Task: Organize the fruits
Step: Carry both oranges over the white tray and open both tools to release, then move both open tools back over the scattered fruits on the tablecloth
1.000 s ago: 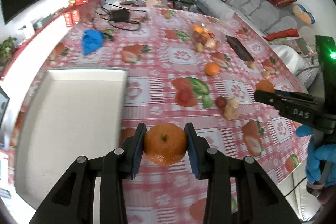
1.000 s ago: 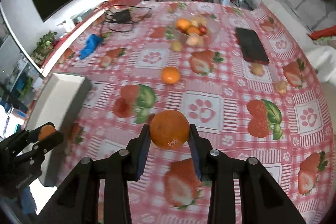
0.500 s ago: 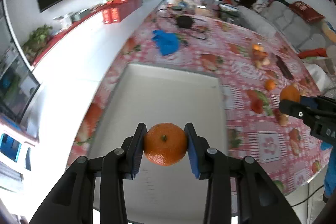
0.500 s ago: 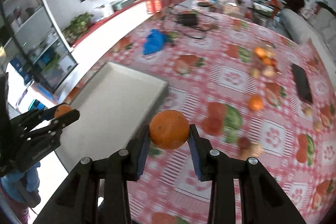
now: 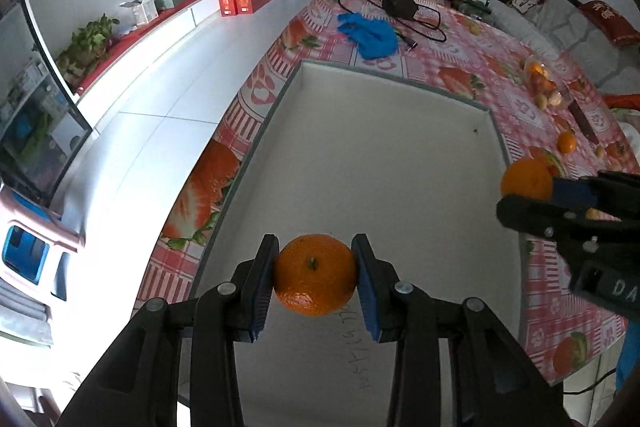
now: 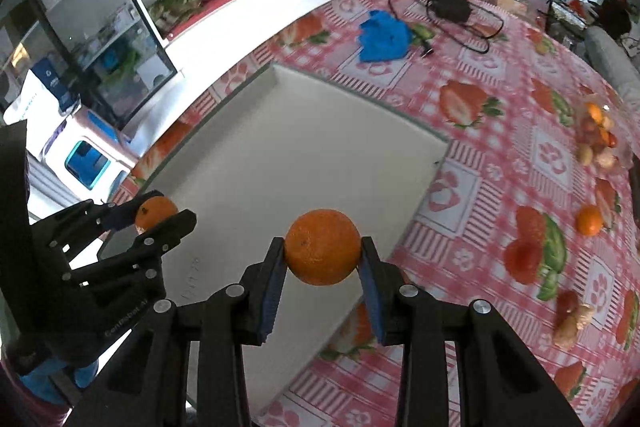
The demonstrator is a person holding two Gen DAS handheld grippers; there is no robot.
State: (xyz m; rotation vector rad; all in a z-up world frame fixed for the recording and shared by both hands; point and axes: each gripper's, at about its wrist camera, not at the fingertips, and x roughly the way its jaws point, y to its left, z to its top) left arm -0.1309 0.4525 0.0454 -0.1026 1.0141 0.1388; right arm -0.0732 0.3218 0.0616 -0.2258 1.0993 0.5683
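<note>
Pink strawberry-print table (image 5: 436,67), white rectangular tray (image 5: 380,163) below: left hand-held gripper (image 5: 315,277) is clamping a stemmed orange mandarin (image 5: 315,275), right hand-held gripper (image 6: 322,261) is gripping a round orange (image 6: 322,253).

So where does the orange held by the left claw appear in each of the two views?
Left wrist view: the orange sits bottom centre, between the left claw's pads, over the white tray.
Right wrist view: the same orange is at far left.
Shared landmark: blue cloth beyond the tray.
</note>
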